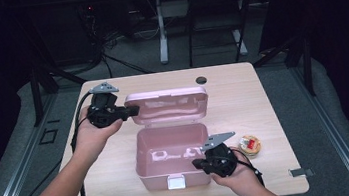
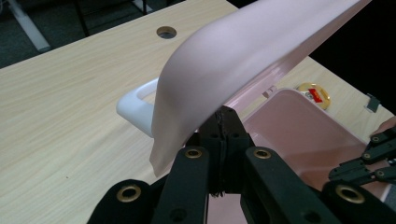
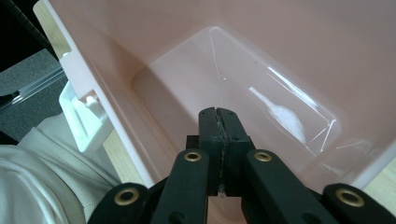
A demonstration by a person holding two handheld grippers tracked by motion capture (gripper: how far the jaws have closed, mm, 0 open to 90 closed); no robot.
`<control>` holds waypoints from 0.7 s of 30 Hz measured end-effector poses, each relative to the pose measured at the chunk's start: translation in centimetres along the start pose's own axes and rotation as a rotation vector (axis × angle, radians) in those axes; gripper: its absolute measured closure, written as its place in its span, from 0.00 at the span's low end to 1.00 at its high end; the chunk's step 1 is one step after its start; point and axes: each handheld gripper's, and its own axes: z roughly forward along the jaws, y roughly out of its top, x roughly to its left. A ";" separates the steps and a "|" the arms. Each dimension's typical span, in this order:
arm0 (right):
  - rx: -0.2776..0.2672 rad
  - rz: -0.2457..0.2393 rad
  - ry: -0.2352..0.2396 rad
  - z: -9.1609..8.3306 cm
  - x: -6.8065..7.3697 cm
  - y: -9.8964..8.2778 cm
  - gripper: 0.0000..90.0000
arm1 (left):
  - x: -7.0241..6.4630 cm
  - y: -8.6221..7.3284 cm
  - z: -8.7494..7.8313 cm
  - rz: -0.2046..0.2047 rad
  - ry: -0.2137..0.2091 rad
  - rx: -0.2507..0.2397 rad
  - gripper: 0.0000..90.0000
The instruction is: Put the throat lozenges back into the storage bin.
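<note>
Pressing against the left edge of the raised lid [image 1: 168, 105], the left gripper [image 1: 131, 111] is seen at centre left of the high view with its jaws fully closed and nothing held; the lid appears to be propped open by it. Lower right of centre, the right gripper [image 1: 198, 164] is poised over the pink box [image 1: 171, 151], jaws likewise closed and empty, pointing into the bare interior [image 3: 243, 84]. A small round tin [image 1: 250, 145] is left just right of the box, probably meant to be put inside. The white latch [image 1: 176, 182] faces the bottom edge.
</note>
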 end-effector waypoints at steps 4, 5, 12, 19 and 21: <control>-0.002 -0.001 -0.004 0.0 0.0 0.0 0.98 | 0.2 0.1 0.1 -0.007 0.006 -0.003 1.00; -0.003 -0.003 -0.004 0.0 0.0 0.0 0.98 | 0.2 0.1 0.2 -0.008 0.007 -0.003 1.00; -0.016 -0.006 -0.008 0.0 0.0 -0.1 0.98 | 0.5 0.1 0.6 -0.014 0.019 0.000 1.00; -0.020 0.002 -0.011 0.0 0.0 -0.1 0.98 | 0.7 0.2 1.0 -0.006 0.025 0.014 1.00; -0.021 0.003 -0.012 0.0 0.0 -0.1 0.98 | 0.7 0.1 1.1 -0.009 0.028 0.010 1.00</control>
